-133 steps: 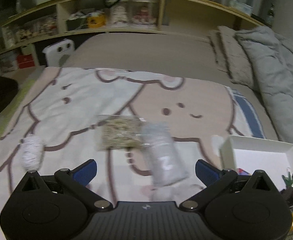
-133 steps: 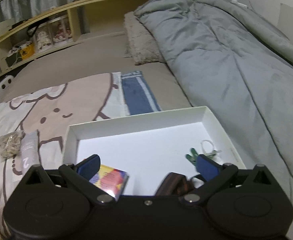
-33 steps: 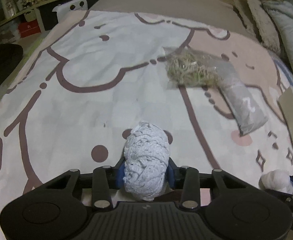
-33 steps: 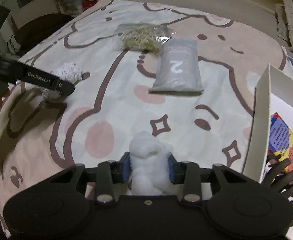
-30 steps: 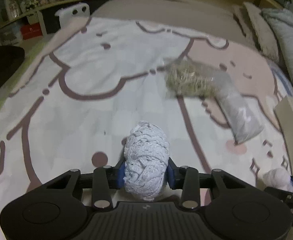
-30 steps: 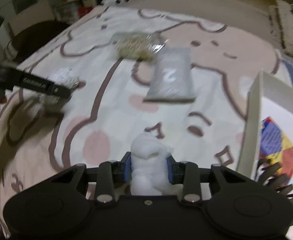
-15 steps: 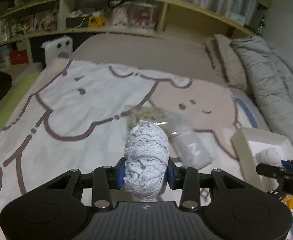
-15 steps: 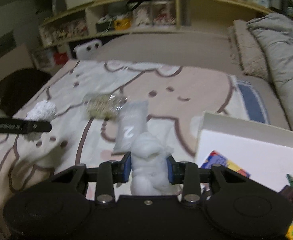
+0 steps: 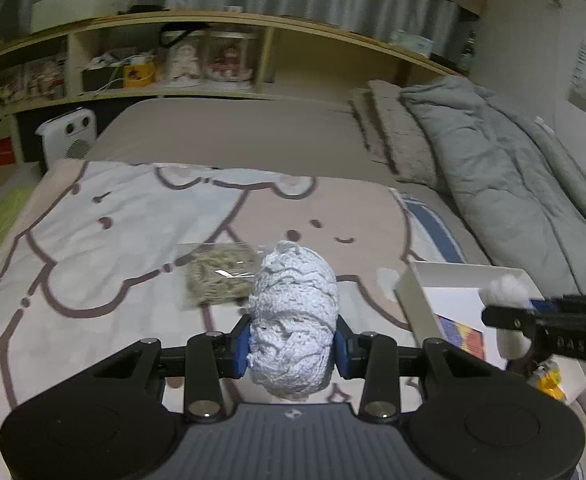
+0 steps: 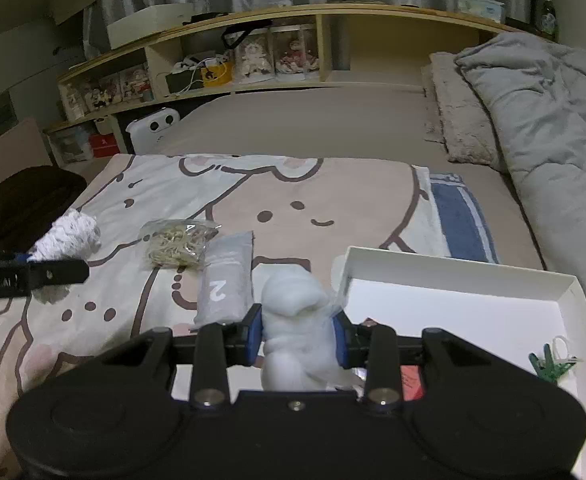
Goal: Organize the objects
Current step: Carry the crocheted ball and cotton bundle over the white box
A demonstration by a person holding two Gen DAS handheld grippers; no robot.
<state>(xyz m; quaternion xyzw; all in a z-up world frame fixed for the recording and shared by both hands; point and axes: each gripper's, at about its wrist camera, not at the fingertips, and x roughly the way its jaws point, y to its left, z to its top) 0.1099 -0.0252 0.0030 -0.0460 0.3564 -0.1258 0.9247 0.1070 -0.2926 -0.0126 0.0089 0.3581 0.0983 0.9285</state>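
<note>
My left gripper (image 9: pixel 293 343) is shut on a white knitted ball (image 9: pixel 293 320) and holds it above the bed blanket. It also shows in the right wrist view (image 10: pixel 67 242). My right gripper (image 10: pixel 296 335) is shut on a white cotton wad (image 10: pixel 295 320) over the near left corner of the white box (image 10: pixel 453 270). The wad also shows in the left wrist view (image 9: pixel 507 288), above the box (image 9: pixel 413 300). A clear bag of rubber bands (image 10: pixel 177 242) and a grey pouch marked 2 (image 10: pixel 225 284) lie on the blanket.
The box holds a colourful card (image 9: pixel 461 330), a green clip (image 10: pixel 549 364) and a yellow item (image 9: pixel 551 378). A grey duvet (image 10: pixel 553 120) and a pillow (image 10: pixel 457 120) lie to the right. Shelves (image 10: pixel 253 64) and a white heater (image 10: pixel 155 126) stand behind the bed.
Both grippers closed on their white items on the blanket, lifted them and carried them right. The right gripper has come over the box edge.
</note>
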